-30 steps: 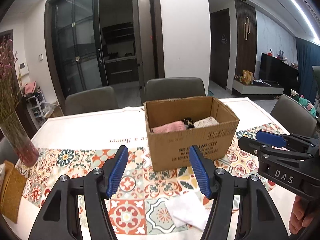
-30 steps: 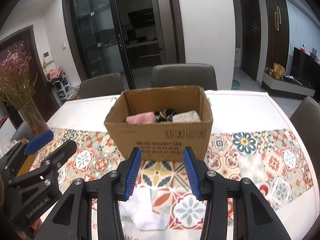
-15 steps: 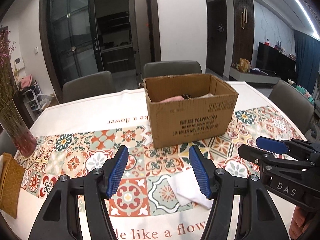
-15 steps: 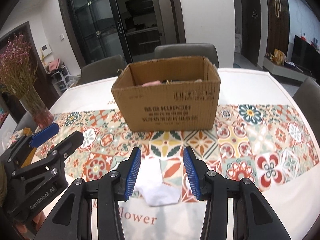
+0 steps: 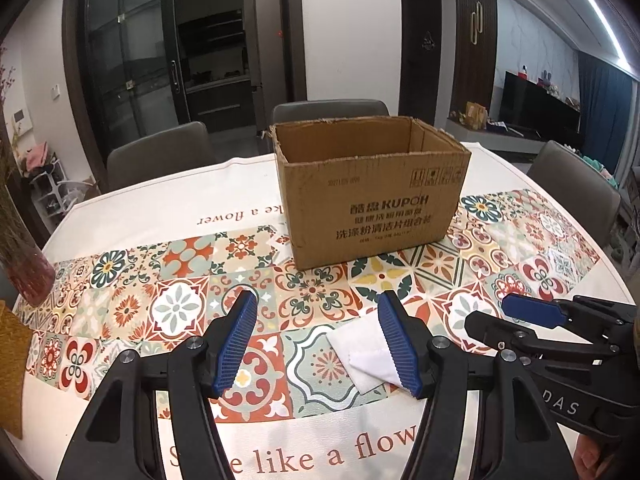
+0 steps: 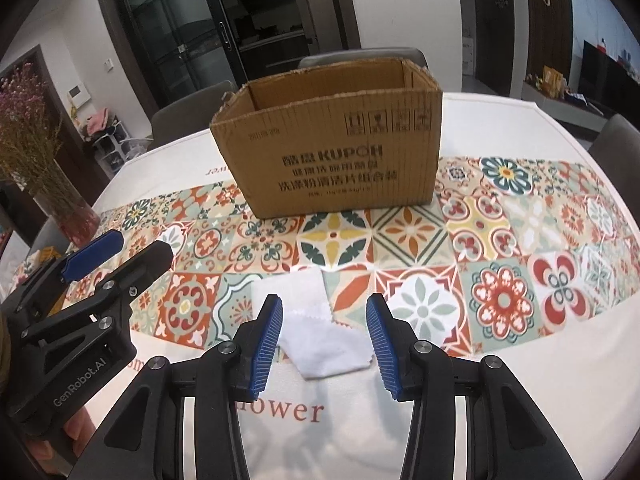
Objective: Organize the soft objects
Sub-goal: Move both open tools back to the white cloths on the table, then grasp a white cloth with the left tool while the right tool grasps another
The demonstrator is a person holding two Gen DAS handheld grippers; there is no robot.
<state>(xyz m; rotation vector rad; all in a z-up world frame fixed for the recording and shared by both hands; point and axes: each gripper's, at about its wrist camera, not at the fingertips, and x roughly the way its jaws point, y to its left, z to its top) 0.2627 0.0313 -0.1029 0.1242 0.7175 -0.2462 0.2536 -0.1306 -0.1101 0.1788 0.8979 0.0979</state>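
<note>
A white sock (image 6: 311, 322) lies flat on the patterned tablecloth near the table's front edge; the left wrist view shows the sock (image 5: 362, 350) partly behind my left gripper's right finger. My right gripper (image 6: 325, 340) hangs open just above the sock, nothing between its blue pads. My left gripper (image 5: 318, 338) is open and empty, to the left of the sock. Behind stands an open cardboard box (image 6: 334, 148), also box (image 5: 372, 192); its contents are hidden from this low angle. Each gripper shows in the other's view: right gripper (image 5: 532, 314), left gripper (image 6: 94, 254).
A glass vase of dried flowers (image 6: 60, 196) stands at the table's left edge. A woven brown mat (image 5: 10, 364) lies at the near left. Grey chairs (image 5: 160, 160) surround the table. A person's fingers (image 5: 588, 454) hold the right gripper's handle.
Both grippers have come down toward the table and the sock. The box now looms higher, so the soft items inside it have dropped out of sight. Both jaws kept their width.
</note>
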